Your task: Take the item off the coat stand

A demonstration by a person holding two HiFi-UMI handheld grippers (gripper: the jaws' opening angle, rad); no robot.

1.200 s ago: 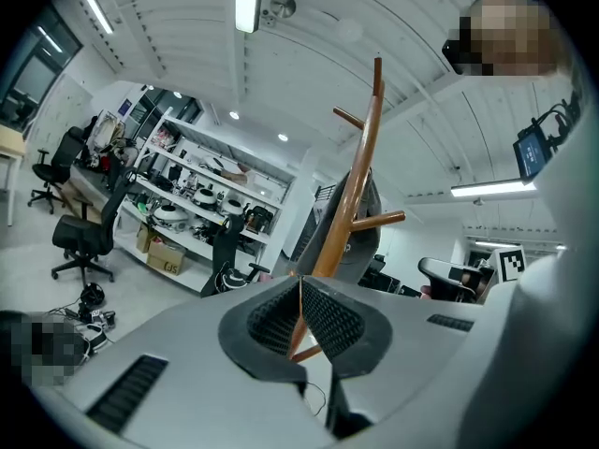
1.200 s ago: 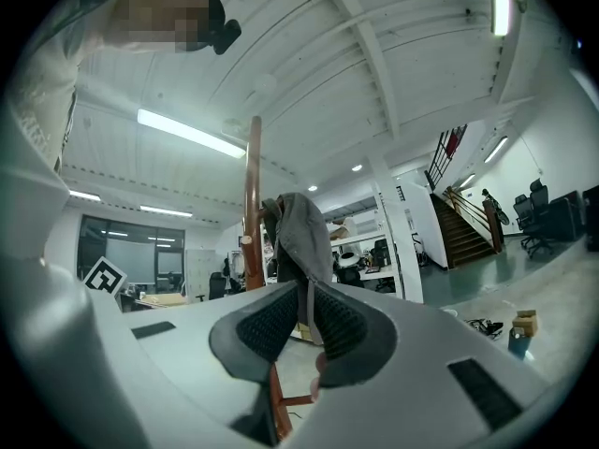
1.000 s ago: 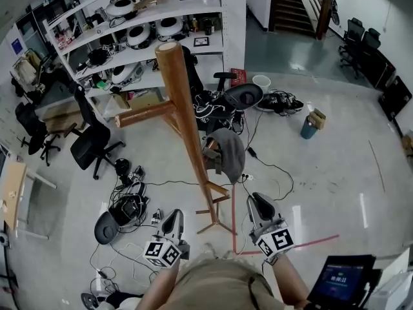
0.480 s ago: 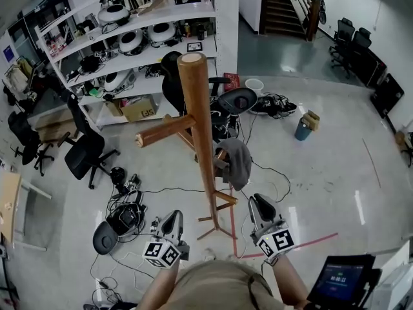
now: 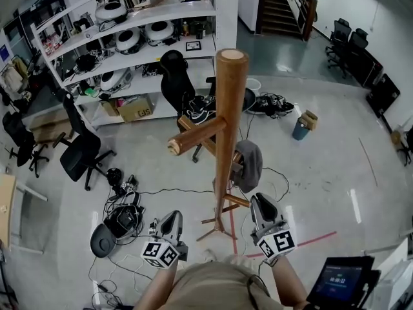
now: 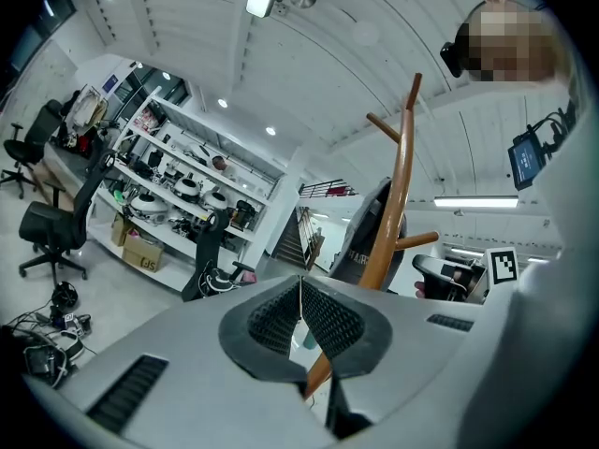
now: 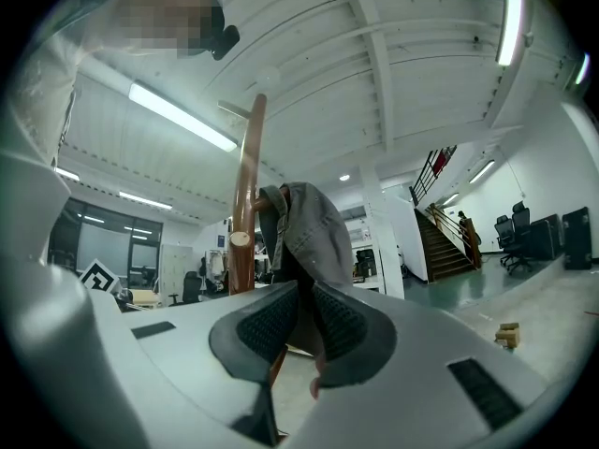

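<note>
Wood dead centre of the head view: a tall, round-poled wooden coat stand (image 5: 230, 121), one long peg jutting left, feet on the pale polished floor (image 5: 322, 173). The grey cloth cap (image 5: 250, 165) hangs on a short peg on the pole's right side, just right of centre, clear of the floor.

Both tools sit low in frame, either side of the stand's base. Lower centre-left is the left gripper (image 5: 173, 218), marker cube toward the cam. Lower centre-right is the right gripper (image 5: 261, 204), tip below the cap w/ a gap between, not touching.

Left gripper view: ribbed black pads pressed together, nothing between them. Stand & cap sit beyond, right of centre.

Right gripper view: jaws closed down to a sliver, nothing clamped. The cap fills mid-frame right above the pads, pole just left of it.

Bkgd:
- Upper left: white shelving unit (image 5: 135, 37) loaded w/ gear.
- Left: black office chair (image 5: 80, 157).
- Lower left: tangle of black cables (image 5: 126, 208).
- Lower right: red tape line (image 5: 310, 241) on the floor.
- Right: teal bin (image 5: 300, 129).
- Top: staircase (image 5: 281, 5).
- Bottom edge: person's tan-shirted shoulders (image 5: 216, 286).
</note>
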